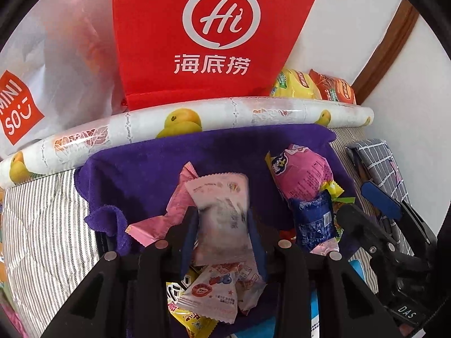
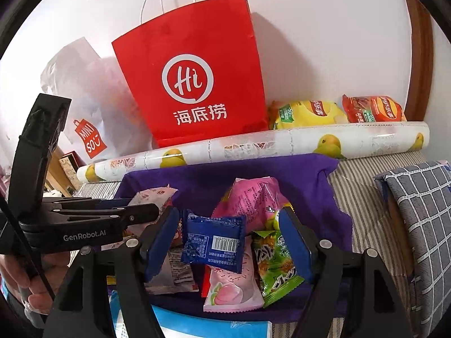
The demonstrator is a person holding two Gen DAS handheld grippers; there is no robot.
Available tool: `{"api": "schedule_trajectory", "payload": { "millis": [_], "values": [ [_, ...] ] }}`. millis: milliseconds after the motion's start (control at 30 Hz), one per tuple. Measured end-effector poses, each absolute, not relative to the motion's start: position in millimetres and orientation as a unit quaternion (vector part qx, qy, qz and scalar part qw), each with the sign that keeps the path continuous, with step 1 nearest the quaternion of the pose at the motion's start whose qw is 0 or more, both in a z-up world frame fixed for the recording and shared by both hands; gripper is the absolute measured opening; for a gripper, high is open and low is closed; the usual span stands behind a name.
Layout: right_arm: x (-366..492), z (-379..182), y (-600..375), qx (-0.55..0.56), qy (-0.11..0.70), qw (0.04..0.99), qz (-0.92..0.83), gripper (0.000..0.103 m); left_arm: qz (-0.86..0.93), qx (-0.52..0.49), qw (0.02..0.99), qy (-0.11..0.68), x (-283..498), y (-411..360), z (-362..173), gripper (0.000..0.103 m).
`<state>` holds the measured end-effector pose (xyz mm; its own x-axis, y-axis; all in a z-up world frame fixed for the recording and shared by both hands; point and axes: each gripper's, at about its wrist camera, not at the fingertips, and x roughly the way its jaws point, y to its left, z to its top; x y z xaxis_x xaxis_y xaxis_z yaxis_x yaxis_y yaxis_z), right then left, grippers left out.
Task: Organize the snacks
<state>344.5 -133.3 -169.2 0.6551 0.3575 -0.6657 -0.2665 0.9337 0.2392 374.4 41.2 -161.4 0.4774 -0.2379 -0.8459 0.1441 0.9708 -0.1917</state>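
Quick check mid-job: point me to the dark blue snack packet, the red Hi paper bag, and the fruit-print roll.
dark blue snack packet (image 2: 212, 242): right wrist view, middle of wrapper by barcode.
red Hi paper bag (image 2: 194, 84): right wrist view, front face at logo.
fruit-print roll (image 1: 197, 119): left wrist view, middle of roll.

At your 12 o'clock: red bag (image 2: 194, 67), matt paper, white cord handles. Below it: fruit-print roll (image 2: 253, 148), glossy film. Purple cloth (image 1: 146, 169), soft, napped, frayed edge. On it, at your 1 o'clock: blue packet (image 2: 212, 239), shiny crinkled foil. Left gripper (image 1: 222, 233): matt black plastic, pale plastic wrapper (image 1: 222, 211) pinched between its pads.
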Motion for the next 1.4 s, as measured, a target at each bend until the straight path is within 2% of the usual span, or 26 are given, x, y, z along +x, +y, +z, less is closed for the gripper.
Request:
{"api": "schedule_trajectory", "payload": {
  "millis": [67,200,533,700,833,1067,1300,1400],
  "values": [
    [345.7,-169.5,-133.3,0.062,0.379,0.907,0.174,0.073,-0.111,-0.05,0.859,0.497,374.0,41.3,-159.1,0.048],
    [347.3,-170.5,-134.8,0.069,0.381,0.905,0.178,0.073,-0.108,-0.048,0.864,0.489,371.4,42.3,-153.0,0.055],
    [345.9,-154.5,-141.1,0.09,0.393,0.901,0.162,0.073,-0.093,-0.026,0.879,0.467,358.3,40.1,-129.8,0.057],
    [323.1,-137.3,-146.9,0.072,0.393,0.903,0.157,0.074,-0.068,-0.003,0.89,0.451,341.3,34.7,-117.0,0.064],
    [295.3,-125.2,-155.5,0.046,0.388,0.911,0.129,0.082,-0.08,-0.016,0.888,0.452,312.9,33.1,-111.5,0.066],
    [240.2,-109.6,-170.0,0.03,0.396,0.914,0.089,0.082,-0.095,-0.04,0.895,0.433,244.5,27.8,-90.9,0.073],
    [183.9,-97.9,-188.7,0.055,0.4,0.911,0.079,0.082,-0.077,-0.032,0.915,0.394,177.9,21.1,-60.7,0.089],
    [162.2,-93.2,-193.9,0.063,0.399,0.911,0.081,0.088,-0.059,-0.021,0.922,0.383,154.1,16.7,-54.6,0.089]
  ]
}}
